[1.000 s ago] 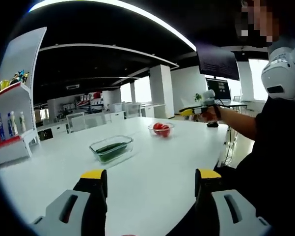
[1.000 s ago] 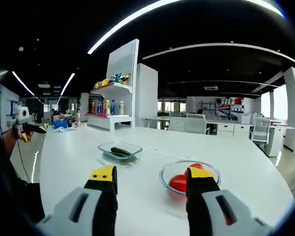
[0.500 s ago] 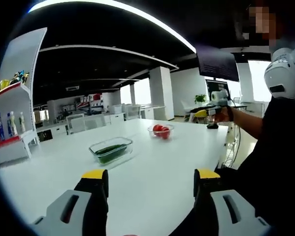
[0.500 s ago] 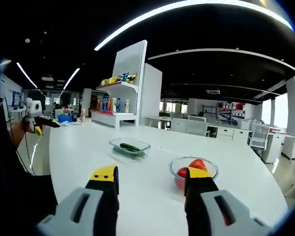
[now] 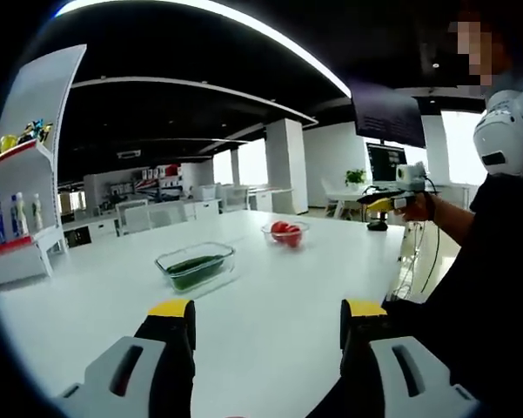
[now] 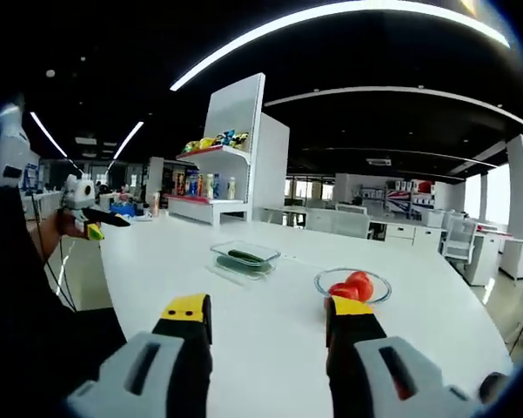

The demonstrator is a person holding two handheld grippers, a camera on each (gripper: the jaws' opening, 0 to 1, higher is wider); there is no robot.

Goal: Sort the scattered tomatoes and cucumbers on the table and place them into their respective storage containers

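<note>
On the white table (image 5: pixel 270 296), the green cucumbers (image 5: pixel 191 266) lie flat inside a clear rectangular container (image 5: pixel 196 264), and well apart from it, farther along the tabletop, the red tomatoes (image 5: pixel 284 231) sit piled in a clear round bowl (image 5: pixel 285 232), both dishes upright.

- Left tongs (image 5: pixel 268 313): grey bodies, black jaws, yellow tips.
- Right tongs (image 6: pixel 270 309): the same grey, black and yellow.
- Tabletop (image 5: pixel 270 270): plain white.
- Tomatoes (image 6: pixel 352 286): red, in a clear bowl (image 6: pixel 324 280).
- Cucumbers (image 5: pixel 191 266): dark green, in a clear container (image 5: pixel 170 259).
</note>
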